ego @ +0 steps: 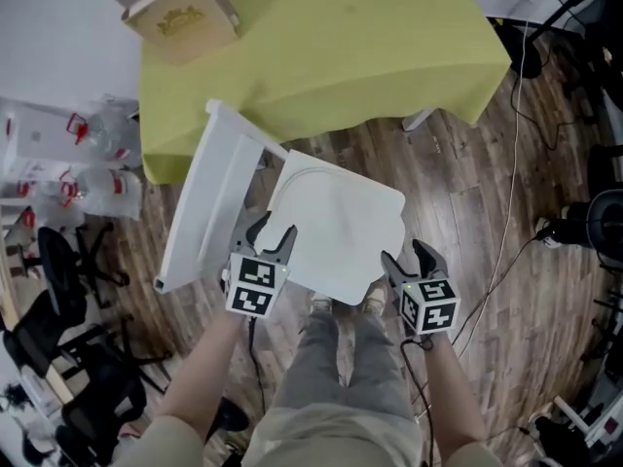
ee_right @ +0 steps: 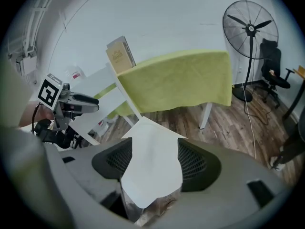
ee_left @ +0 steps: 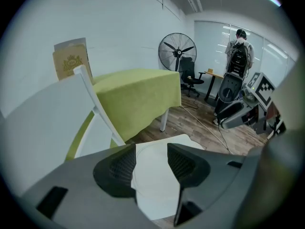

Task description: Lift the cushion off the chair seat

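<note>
The cushion [ego: 341, 227] lies flat on the chair [ego: 200, 197] seat. The left gripper [ego: 271, 230] and right gripper [ego: 409, 256] flank its near edge, jaws wide apart and empty, positioned for a two-sided lift.

We saw the white chair [ego: 195, 197] standing on the wooden floor [ego: 458, 183], the white cushion [ego: 341, 227] lying flat on its seat. Just beyond the chair stood a green-clothed table [ego: 341, 56], and on it, past the chair's backrest, lay what looked like a book [ego: 180, 8].
</note>
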A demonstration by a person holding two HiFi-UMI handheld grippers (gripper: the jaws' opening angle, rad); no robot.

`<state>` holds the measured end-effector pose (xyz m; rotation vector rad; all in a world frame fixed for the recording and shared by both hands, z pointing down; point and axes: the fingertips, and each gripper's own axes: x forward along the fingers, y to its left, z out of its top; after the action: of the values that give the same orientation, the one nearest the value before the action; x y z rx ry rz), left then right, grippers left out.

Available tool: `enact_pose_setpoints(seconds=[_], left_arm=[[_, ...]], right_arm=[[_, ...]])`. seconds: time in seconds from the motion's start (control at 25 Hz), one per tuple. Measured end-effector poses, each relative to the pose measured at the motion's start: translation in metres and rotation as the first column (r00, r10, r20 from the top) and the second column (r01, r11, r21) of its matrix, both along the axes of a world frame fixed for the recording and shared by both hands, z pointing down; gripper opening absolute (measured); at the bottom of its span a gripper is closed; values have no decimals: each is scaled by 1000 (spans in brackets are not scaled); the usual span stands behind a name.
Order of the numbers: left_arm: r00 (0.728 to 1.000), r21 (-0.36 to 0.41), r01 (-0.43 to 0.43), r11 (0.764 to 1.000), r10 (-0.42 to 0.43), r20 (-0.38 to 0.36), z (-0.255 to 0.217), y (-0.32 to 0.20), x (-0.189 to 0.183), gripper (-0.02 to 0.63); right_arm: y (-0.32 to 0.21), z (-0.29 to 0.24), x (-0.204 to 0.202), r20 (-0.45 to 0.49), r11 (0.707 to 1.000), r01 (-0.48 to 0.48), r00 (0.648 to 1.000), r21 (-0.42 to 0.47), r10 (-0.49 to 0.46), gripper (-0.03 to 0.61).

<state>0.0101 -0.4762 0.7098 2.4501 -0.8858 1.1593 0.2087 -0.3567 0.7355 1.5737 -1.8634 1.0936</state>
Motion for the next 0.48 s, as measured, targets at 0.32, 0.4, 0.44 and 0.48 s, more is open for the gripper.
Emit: enact_pose_setpoints(seconds=[0.32,0.4,0.44,0.48], left_arm=[[998,-64,62,996,-62,2,82,-11,-7,204],[998,-74,64,995,-65,-8,102,-11,-5,204],[998,-81,66,995,-66,-8,113,-11,-5,204],[998,-90,69,993,-70,-1,125,-11,-6,204]], right_arm=[[8,90,0,14,996,-17,1000,-86,18,295],[11,113,1,14,994,-21,1000,-110,23,295],[12,124,0,15,992,-27,999,-121,29,295],[13,135,-1,15,991,-32,999,-133,34,295]])
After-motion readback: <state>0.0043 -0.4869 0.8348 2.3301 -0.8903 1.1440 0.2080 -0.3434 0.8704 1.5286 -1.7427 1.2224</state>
